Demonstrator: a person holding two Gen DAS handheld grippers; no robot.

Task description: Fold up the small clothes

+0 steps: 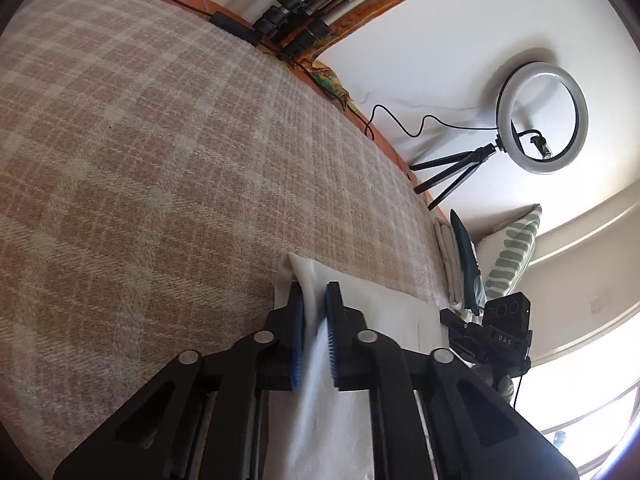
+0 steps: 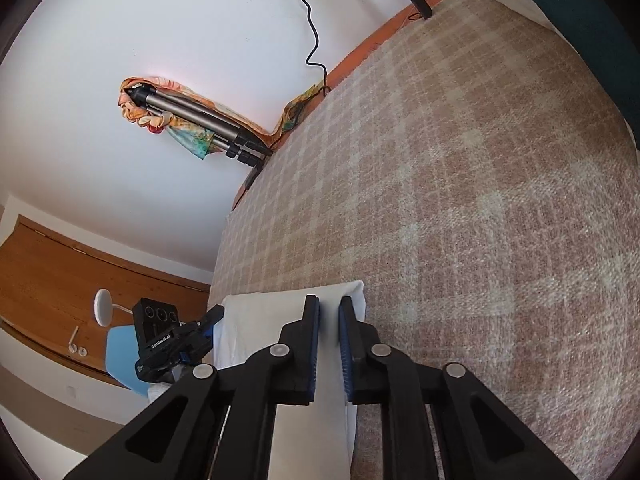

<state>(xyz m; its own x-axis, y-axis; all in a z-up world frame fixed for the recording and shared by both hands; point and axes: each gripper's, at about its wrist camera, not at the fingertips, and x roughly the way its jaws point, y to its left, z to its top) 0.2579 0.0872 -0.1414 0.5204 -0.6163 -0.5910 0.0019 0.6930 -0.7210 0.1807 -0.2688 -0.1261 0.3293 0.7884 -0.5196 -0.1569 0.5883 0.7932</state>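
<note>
A white cloth (image 1: 384, 312) lies on the beige plaid blanket (image 1: 160, 140) of a bed. My left gripper (image 1: 315, 292) is shut on one edge of the cloth, which runs up between its blue pads (image 1: 331, 340). In the right wrist view my right gripper (image 2: 329, 304) is shut on the other end of the same white cloth (image 2: 260, 320), with fabric pinched between the blue pads (image 2: 345, 344). Each gripper shows in the other's view: the right one (image 1: 496, 332) and the left one (image 2: 172, 340). The cloth stretches between them.
A ring light on a small tripod (image 1: 540, 120) stands at the wall beyond the bed edge. A folded tripod with colourful fabric (image 2: 200, 124) lies by the orange bed border (image 2: 360, 56). Pillows and folded linen (image 1: 480, 260) sit at the blanket's end.
</note>
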